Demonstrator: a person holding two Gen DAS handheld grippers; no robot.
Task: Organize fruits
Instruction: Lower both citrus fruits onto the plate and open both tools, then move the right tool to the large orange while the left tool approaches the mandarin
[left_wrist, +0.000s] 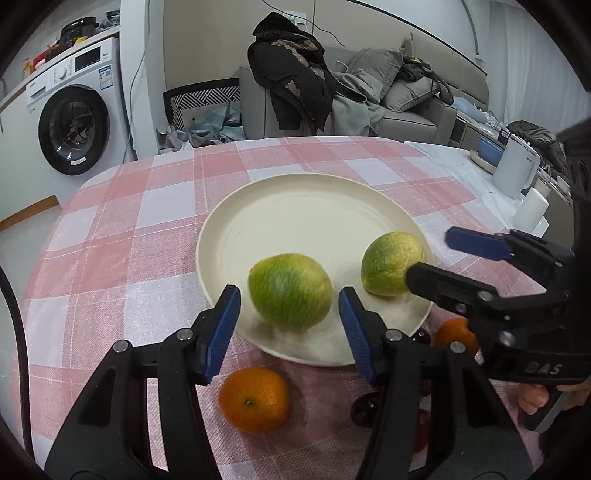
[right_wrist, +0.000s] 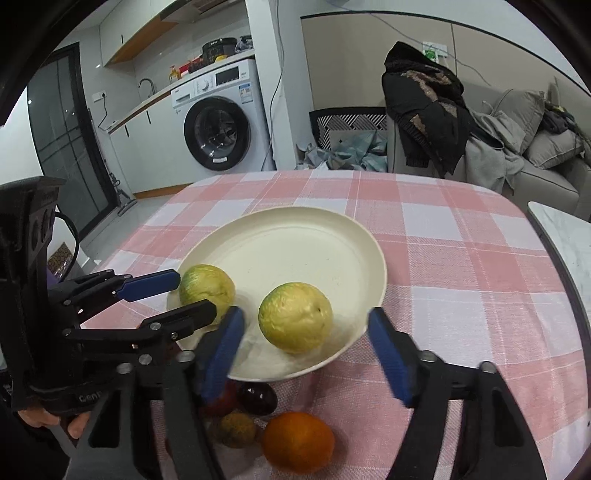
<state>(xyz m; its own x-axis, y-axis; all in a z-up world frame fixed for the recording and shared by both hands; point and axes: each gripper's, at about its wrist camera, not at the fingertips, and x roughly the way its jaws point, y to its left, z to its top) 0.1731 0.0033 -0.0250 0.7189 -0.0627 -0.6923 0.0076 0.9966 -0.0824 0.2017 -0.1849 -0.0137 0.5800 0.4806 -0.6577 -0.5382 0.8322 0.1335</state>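
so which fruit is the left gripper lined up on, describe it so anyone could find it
On the pink checked tablecloth sits a cream plate holding two yellow-green fruits. The one meant is the fruit at the plate's near edge, between the open left gripper fingers. Its twin lies farther right, by the right gripper; the oranges lie off the plate.

Both the left gripper (left_wrist: 290, 315) and right gripper (right_wrist: 306, 347) are matte black plastic with blue fingers (left_wrist: 221, 332), silver screws and embossed letters; bare fingertips (left_wrist: 532, 400) grip a handle.
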